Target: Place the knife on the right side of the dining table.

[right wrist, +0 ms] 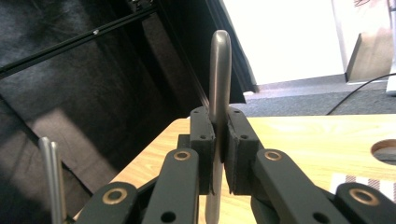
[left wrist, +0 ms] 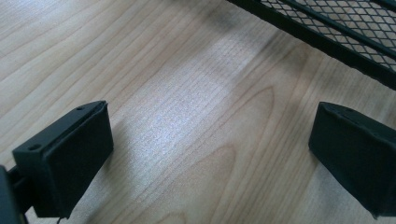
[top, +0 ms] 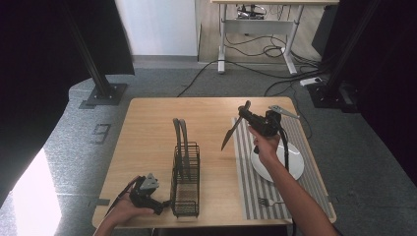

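Observation:
My right gripper (top: pixel 244 114) is held above the right half of the wooden table (top: pixel 147 128), shut on a metal knife (top: pixel 232 132) whose blade slants down and to the left. In the right gripper view the knife's handle (right wrist: pixel 219 70) stands upright, pinched between the pads of the gripper (right wrist: pixel 218 149). My left gripper (top: pixel 160 206) rests near the table's front left edge, pointing at the base of a black wire rack (top: pixel 186 179). In the left gripper view that gripper (left wrist: pixel 210 149) is open over bare wood, with the rack's mesh (left wrist: pixel 336 28) just beyond.
Two metal utensil handles (top: pixel 180 132) stick up from the rack; they also appear as handles (right wrist: pixel 51 177) at lower left. A striped placemat (top: pixel 246 187) at right carries a white plate (top: pixel 295 164) and a fork (top: pixel 268 201). Dark curtains, stands and floor cables surround the table.

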Demonstrator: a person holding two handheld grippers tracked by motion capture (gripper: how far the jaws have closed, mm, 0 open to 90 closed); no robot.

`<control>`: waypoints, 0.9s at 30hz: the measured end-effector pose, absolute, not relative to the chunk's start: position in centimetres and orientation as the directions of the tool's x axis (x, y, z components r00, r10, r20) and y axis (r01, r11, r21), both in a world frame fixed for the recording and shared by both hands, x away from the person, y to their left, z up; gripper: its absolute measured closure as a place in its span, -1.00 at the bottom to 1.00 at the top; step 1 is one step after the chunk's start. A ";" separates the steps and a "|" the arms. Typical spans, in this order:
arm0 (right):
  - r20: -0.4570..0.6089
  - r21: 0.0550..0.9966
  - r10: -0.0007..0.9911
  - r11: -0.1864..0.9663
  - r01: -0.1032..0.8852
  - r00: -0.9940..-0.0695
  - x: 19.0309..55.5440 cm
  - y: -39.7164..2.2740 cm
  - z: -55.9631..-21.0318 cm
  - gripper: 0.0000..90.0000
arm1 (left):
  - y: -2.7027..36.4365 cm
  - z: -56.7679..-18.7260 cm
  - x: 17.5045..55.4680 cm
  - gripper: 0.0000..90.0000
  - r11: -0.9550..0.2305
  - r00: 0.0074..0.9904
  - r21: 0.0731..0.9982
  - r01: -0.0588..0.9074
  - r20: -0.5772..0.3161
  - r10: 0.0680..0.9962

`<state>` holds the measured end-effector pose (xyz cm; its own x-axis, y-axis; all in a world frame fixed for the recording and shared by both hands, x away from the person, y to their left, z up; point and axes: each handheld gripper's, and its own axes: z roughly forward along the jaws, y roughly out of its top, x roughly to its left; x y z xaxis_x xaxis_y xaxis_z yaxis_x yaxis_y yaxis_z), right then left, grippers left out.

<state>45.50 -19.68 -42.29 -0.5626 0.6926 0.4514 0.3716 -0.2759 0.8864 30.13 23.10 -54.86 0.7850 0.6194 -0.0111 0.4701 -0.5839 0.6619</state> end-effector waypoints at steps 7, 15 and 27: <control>0.433 0.896 0.710 -0.270 0.353 -0.555 46.1 -20.0 -41.5 0.84 | 23.1 -54.9 30.1 -1.00 -0.584 0.785 0.662 0.470 -0.011 0.619; 0.435 0.895 0.724 -0.285 0.342 -0.535 46.8 -20.6 -41.0 0.84 | 23.1 -54.9 30.1 -1.00 -0.584 0.785 0.662 0.470 -0.011 0.619; 0.424 0.895 0.784 -0.287 0.340 -0.454 48.8 -21.9 -41.9 0.84 | 23.1 -54.9 30.1 -1.00 -0.584 0.785 0.662 0.470 -0.011 0.619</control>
<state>48.76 -21.92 -41.95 -0.4537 0.7838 0.4241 0.3403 -0.2874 0.8953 30.13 23.10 -54.86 0.7851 0.6193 -0.0111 0.4702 -0.5841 0.6616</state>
